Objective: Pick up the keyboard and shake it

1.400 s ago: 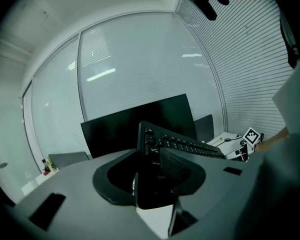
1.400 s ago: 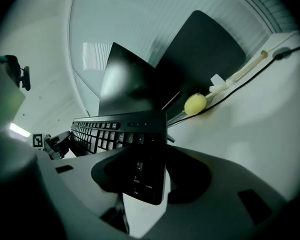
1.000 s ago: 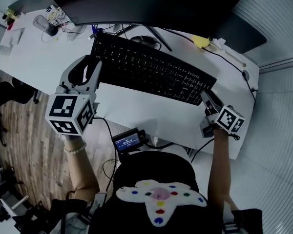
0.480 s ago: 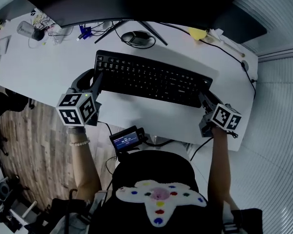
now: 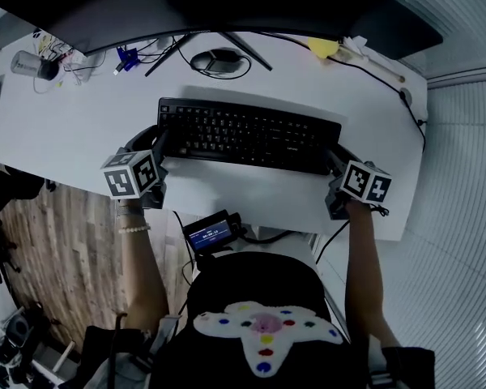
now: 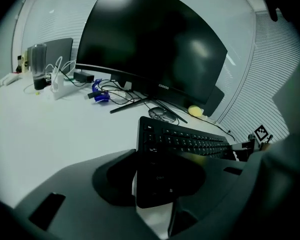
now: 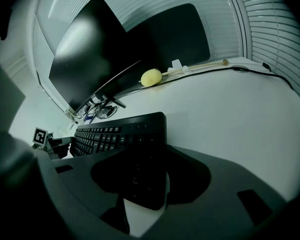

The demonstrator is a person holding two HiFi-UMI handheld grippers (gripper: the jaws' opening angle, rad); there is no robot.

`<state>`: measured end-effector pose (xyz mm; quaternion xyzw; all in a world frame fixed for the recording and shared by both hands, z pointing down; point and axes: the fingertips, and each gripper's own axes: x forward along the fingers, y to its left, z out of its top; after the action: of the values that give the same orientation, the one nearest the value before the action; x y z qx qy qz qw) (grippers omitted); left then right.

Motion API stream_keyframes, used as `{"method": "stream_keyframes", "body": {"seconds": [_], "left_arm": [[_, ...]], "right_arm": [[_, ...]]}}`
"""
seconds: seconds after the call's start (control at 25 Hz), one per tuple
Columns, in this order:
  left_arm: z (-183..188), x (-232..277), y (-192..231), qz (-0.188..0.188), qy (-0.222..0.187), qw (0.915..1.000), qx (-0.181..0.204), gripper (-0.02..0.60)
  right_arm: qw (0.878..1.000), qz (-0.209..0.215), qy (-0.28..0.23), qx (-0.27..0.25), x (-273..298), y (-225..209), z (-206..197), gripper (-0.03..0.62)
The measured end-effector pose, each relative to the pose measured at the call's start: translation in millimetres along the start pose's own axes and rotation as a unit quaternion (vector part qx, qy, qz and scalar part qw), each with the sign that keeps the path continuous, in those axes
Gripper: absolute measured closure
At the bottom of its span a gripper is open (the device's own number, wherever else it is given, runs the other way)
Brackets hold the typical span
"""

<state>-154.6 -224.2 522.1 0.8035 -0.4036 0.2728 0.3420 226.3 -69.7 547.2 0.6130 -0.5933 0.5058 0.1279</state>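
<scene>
- The left gripper (image 5: 155,143), at the near left, has its jaws clamped on the left end of the keyboard (image 5: 247,134).
- The right gripper (image 5: 337,160), at the near right, clamps the right end.
- The left forearm (image 5: 139,270) and right forearm (image 5: 361,274) reach forward.

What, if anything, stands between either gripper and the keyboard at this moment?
Nothing visible does. The left gripper clamps the left end of the keyboard, and the right gripper clamps its right end, with the jaws directly on the case. The mouse and the monitor stand behind it, apart from both grips.
</scene>
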Motion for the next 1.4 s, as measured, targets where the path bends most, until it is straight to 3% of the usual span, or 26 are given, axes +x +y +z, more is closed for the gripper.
{"method": "stream_keyframes", "body": {"seconds": [0.24,0.52,0.76,0.8,0.96,1.2,1.4], "left_arm": [[-14,16,6,-0.008,0.019,0.9995,-0.024,0.422],[-10,18,6,-0.008,0.004,0.9995,-0.031,0.42],[-6,3,10,0.051,-0.02,0.9985,0.0,0.414],[-5,-2,10,0.061,-0.027,0.9978,0.007,0.417],[3,-24,-5,0.083,-0.065,0.9938,0.038,0.532],[26,-56,-61,0.08,-0.137,0.9839,0.082,0.565],[40,-82,-110,0.069,-0.17,0.9746,0.128,0.565]], "right_arm": [[1.0,-0.012,0.005,0.0,6,-5,-3,0.402],[1.0,-0.023,-0.007,-0.001,4,-6,-5,0.401],[0.996,-0.056,-0.039,-0.049,-5,-4,1,0.398],[0.995,-0.069,-0.049,-0.061,-9,-6,4,0.423],[0.986,-0.091,-0.098,-0.103,-30,-1,17,0.529],[0.971,-0.059,-0.147,-0.181,-61,35,36,0.547],[0.952,-0.014,-0.185,-0.242,-86,75,54,0.549]]}}
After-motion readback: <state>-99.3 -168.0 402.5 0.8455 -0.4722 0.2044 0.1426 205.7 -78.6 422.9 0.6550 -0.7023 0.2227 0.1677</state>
